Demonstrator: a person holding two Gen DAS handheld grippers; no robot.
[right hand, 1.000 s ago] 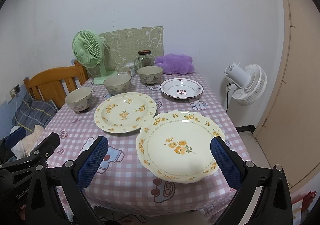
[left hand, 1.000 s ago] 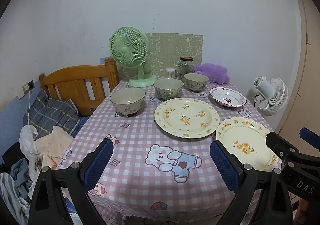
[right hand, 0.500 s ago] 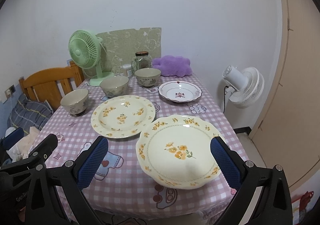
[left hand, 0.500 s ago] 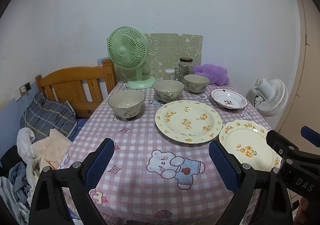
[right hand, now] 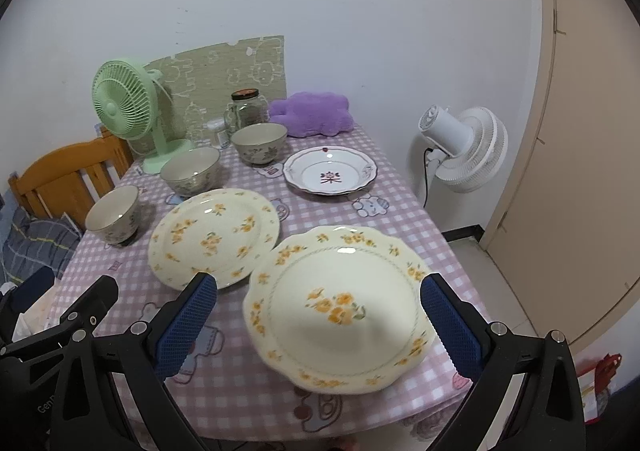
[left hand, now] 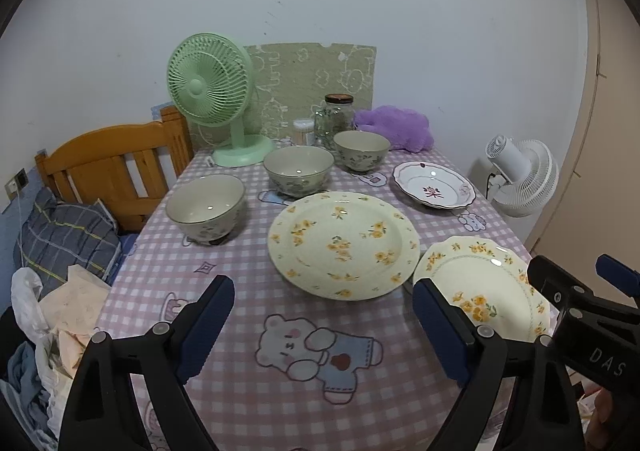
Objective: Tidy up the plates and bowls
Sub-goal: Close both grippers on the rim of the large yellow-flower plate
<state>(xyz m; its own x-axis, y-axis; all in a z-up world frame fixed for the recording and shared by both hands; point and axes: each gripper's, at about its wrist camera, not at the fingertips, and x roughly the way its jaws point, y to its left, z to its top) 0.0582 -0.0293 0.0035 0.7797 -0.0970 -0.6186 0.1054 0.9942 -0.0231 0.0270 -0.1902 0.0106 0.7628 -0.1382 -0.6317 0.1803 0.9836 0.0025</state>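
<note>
Covering the table, a pink-and-white checked tablecloth (left hand: 248, 403) with cartoon bears carries all the crockery. Largest is the round yellow-flowered plate (left hand: 343, 243) near the middle, just beside the scalloped yellow-flowered plate (right hand: 342, 307) at the near right edge. Farther back on the right lies a white dish with a red character (right hand: 330, 175). Three beige bowls run in a slanting row: the nearest bowl (left hand: 205, 207) on the left, the middle bowl (left hand: 298, 169), the farthest bowl (left hand: 362, 149). A green desk fan (left hand: 210, 91) stands behind them. The left gripper (left hand: 324, 329) hovers over bare cloth, its jaws wide but closing on nothing. The right gripper (right hand: 318, 325) hangs over the scalloped plate, jaws apart, pads off it.
</note>
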